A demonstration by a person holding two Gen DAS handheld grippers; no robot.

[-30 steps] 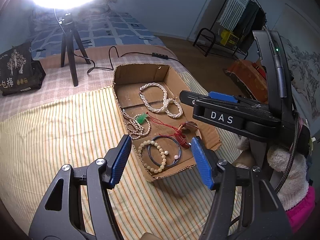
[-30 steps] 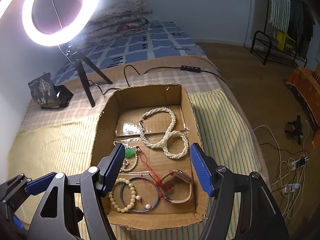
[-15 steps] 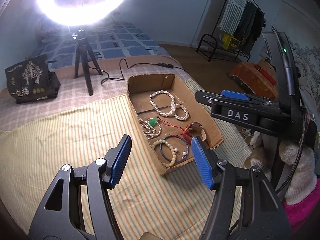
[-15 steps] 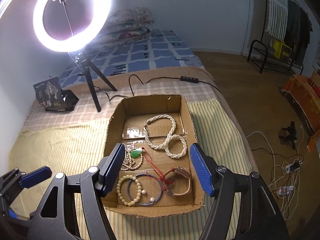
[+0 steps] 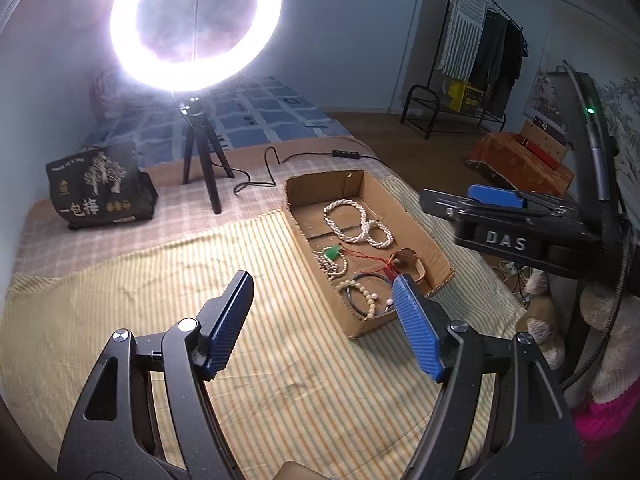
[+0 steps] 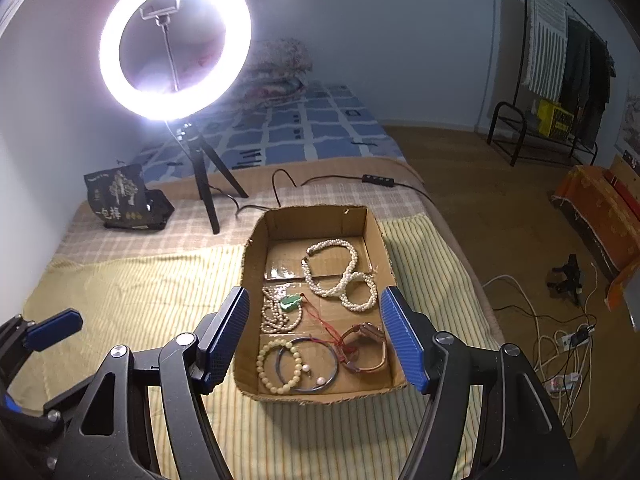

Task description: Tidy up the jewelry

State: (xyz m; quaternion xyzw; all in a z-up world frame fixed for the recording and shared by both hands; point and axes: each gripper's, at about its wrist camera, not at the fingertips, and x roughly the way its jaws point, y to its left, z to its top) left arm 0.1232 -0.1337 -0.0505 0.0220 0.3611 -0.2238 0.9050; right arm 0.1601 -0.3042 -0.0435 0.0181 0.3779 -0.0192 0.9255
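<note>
**Cardboard tray of beads on a striped bedspread**

Cardboard, plain brown and a bit ragged at the edges: that's the shallow box point(image 6: 376, 236) sitting on the bed, on a yellow-and-green striped cover point(image 6: 132, 296) with a soft, slightly wrinkled look. All the jewelry is inside it. At the far end there's a chunky white pearl necklace point(image 6: 332, 268) with a smaller pearl bracelet point(image 6: 359, 292) touching it. Further left, a strand of small beads carries a green pendant point(image 6: 291, 302), and thin red cord point(image 6: 320, 318) trails from it toward the near end. Closest to the cameras lie a cream bead bracelet point(image 6: 279, 366), a thin dark bangle point(image 6: 308, 364) overlapping it, and a brownish strap-like band point(image 6: 366, 346) at the right.

The left tongs point(image 5: 324, 326) are spread wide with nothing between the ribbed blue pads point(image 5: 418, 338), up in the air over the striped cover, just left of the box's near corner. The right tongs point(image 6: 314, 338) are also wide open and empty, held above the near half of the box and not touching anything.

Behind the box a lit ring light point(image 6: 176, 44) stands on a black tripod, with a dark printed bag point(image 6: 124, 200) off to the left.
</note>
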